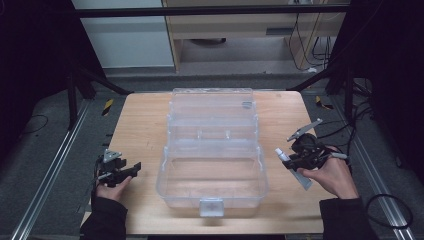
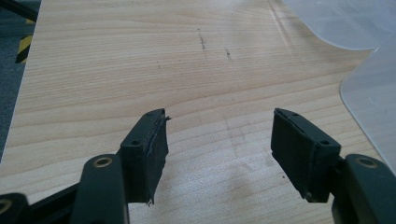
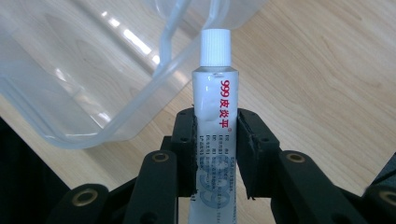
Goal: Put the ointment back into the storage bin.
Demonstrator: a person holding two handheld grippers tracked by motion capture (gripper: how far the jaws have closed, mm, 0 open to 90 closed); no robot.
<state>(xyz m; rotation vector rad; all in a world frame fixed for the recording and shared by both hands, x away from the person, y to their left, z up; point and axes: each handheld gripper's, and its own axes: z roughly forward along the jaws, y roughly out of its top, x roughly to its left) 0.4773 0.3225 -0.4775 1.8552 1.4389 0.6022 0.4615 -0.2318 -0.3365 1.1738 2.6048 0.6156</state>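
From the high view, a clear plastic storage box (image 1: 212,175) sits open in the middle of a light wooden table (image 1: 142,130), its lid (image 1: 212,107) thrown back toward the far edge and a latch tab (image 1: 211,206) on the near wall. The left gripper (image 1: 131,170) is held near the table's near-left corner, well apart from the box, in the person's left hand (image 1: 112,190). The right gripper (image 1: 290,161) is held by the right hand (image 1: 332,177) just beside the box's right wall, with a small white tube (image 1: 292,167) crossing between its jaws.

The right gripper view makes plain what the high view leaves small: the jaws of the right gripper (image 3: 215,154) are pressed narrow against both sides of an ointment tube (image 3: 214,126), white with a ribbed white cap (image 3: 215,46) pointing away from the camera and red print "999" with Chinese characters down its body. The tube's cap lies in front of the rounded corner of the clear box (image 3: 93,93), which rises at the upper left; I cannot tell whether they touch.

The left gripper view shows the left gripper (image 2: 219,140) with its jaws spread wide and nothing between them, over bare wood grain (image 2: 140,70) marked by a few faint scratches. Curved edges of clear plastic (image 2: 373,88) enter at the right of that view.

Beyond the table, the high view shows grey floor, metal rails (image 1: 55,165) and loose cables (image 1: 390,210).
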